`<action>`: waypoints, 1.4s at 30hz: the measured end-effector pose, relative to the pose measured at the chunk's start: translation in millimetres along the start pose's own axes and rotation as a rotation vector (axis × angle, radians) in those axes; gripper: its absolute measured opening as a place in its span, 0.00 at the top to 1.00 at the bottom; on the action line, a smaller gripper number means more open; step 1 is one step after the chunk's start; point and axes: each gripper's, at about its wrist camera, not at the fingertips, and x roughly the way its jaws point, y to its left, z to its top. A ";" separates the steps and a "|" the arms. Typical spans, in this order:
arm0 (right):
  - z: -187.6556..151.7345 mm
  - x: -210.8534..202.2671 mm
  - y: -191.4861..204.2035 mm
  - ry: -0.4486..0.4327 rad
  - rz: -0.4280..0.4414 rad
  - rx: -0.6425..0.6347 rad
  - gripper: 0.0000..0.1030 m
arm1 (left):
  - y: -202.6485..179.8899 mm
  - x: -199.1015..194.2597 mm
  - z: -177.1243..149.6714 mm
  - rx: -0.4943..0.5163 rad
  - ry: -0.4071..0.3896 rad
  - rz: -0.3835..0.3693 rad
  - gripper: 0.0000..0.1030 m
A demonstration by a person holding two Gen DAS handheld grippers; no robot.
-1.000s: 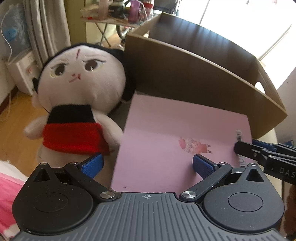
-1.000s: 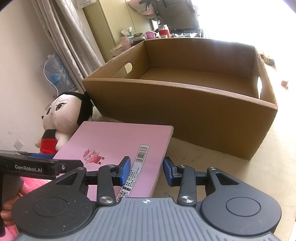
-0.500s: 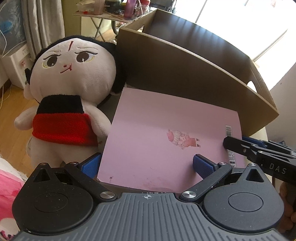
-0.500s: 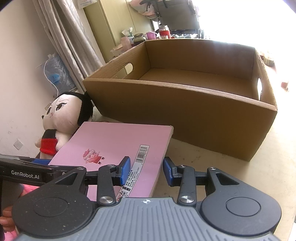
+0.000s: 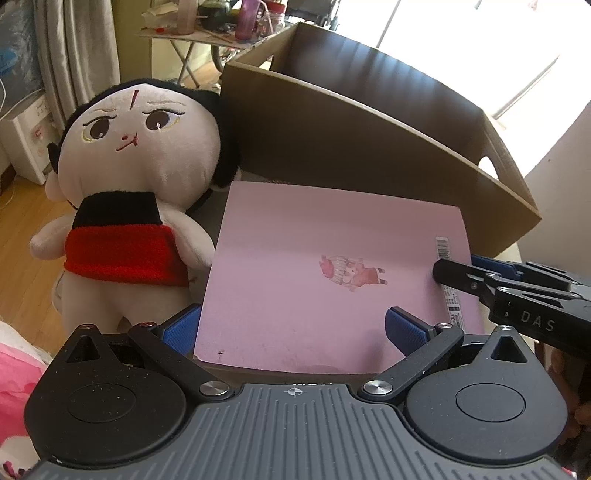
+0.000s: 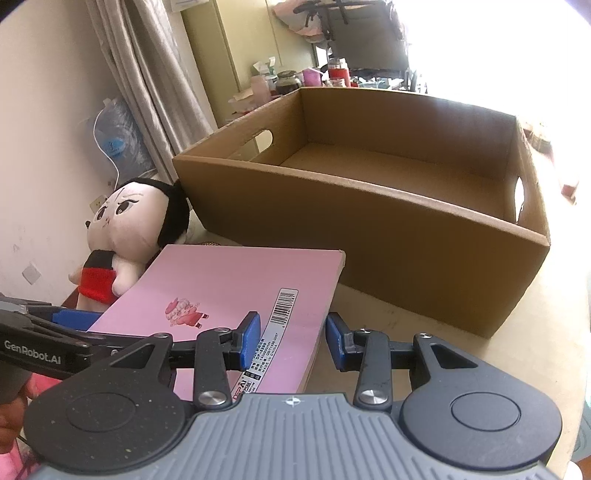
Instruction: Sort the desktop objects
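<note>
A flat pink book [image 5: 314, 229] [image 6: 229, 280] with a barcode strip lies on the table in front of an open cardboard box [image 5: 369, 147] [image 6: 369, 229]. A plush doll [image 5: 136, 155] [image 6: 125, 221] in a red and black top sits to the book's left. My left gripper [image 5: 291, 325] is wide open and straddles the book's near left corner, with one pad beside the edge and the other over the cover. My right gripper [image 6: 293, 341] [image 5: 476, 271] is partly open at the book's right edge. Its left pad is over the barcode and its right pad is just off the edge.
The box is empty inside, with handle cut-outs in its end walls. A folding table [image 5: 207, 22] crowded with bottles stands behind it, beside grey curtains [image 6: 147, 74]. Pink cloth [image 5: 14, 369] lies at the near left. Beige tabletop [image 6: 535, 350] shows to the right of the book.
The left gripper has drawn back slightly, so the book's near edge now shows between its fingers. The book, the doll and the right gripper have not moved.
</note>
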 end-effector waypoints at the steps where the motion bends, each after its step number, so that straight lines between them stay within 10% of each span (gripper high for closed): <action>1: 0.1 -0.6 -0.2 -0.002 -0.002 -0.003 0.59 | 1.7 -1.8 1.7 -0.003 0.002 -0.004 0.00; 42: -8.6 -3.7 8.2 -0.027 -0.048 -0.094 0.59 | 0.0 -10.1 -17.7 -0.005 -0.027 -0.028 0.00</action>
